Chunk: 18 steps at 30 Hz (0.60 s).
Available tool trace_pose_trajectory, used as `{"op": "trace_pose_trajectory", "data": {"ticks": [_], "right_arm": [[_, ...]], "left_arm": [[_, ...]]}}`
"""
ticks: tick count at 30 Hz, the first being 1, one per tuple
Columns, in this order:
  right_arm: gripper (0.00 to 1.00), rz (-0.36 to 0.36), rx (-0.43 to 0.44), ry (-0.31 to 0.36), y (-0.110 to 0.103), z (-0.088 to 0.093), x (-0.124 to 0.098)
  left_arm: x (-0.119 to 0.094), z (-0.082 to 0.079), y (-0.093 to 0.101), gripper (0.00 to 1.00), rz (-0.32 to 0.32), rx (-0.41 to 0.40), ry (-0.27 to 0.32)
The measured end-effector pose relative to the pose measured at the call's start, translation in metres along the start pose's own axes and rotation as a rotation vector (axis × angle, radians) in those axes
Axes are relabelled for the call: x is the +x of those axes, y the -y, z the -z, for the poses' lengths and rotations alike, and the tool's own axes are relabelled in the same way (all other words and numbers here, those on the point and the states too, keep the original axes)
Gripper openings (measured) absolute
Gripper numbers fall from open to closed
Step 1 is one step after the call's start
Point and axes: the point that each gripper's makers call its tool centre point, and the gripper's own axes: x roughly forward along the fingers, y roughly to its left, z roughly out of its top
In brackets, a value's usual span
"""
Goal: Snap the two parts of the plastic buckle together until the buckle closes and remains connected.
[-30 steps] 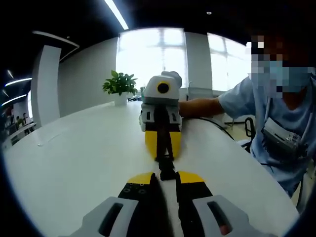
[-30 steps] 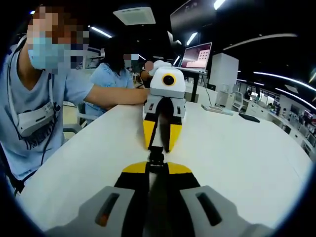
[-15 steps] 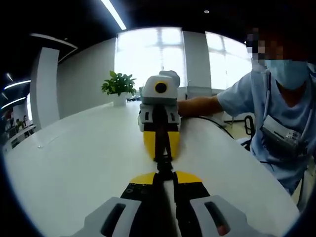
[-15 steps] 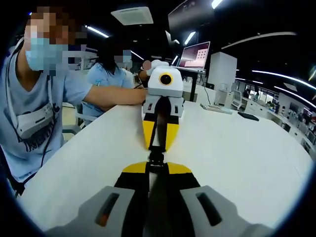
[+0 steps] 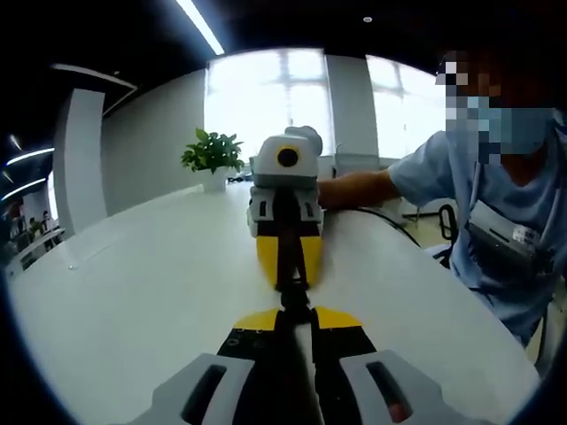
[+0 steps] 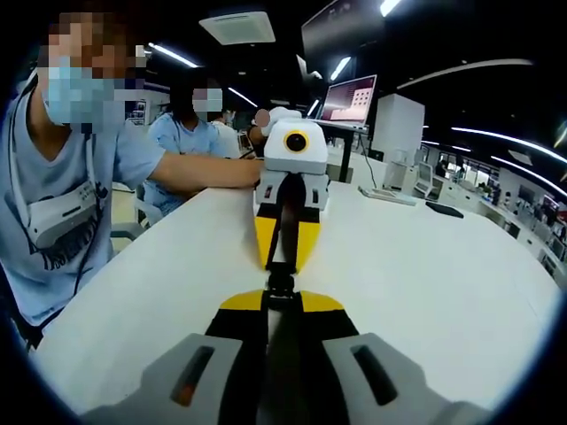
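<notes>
A small black plastic buckle hangs just above the white table, pinched between two grippers that face each other tip to tip. My left gripper is shut on the near half with its black strap. My right gripper comes in from the far side, its yellow fingers closed around the other strap. In the right gripper view the buckle sits between my right gripper and the left gripper. The two halves touch; I cannot tell whether they are latched.
A person in a light blue shirt sits at the table's edge, arm reaching along it. A potted plant stands at the far end. Another person, a screen and flat items lie beyond.
The two grippers have drawn closer together, shortening the black gap between their tips. Over the last half second almost nothing moves.
</notes>
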Motion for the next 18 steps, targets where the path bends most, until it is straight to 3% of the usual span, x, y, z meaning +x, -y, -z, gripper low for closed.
{"op": "trace_pose_trajectory", "data": {"ticks": [18], "right_arm": [[0.10,-0.028,-0.020,0.007,-0.0011,-0.0002,0.0035]], "left_arm": [[0.0004,0.0013,0.0001,0.10,0.015,0.009,0.000]]}}
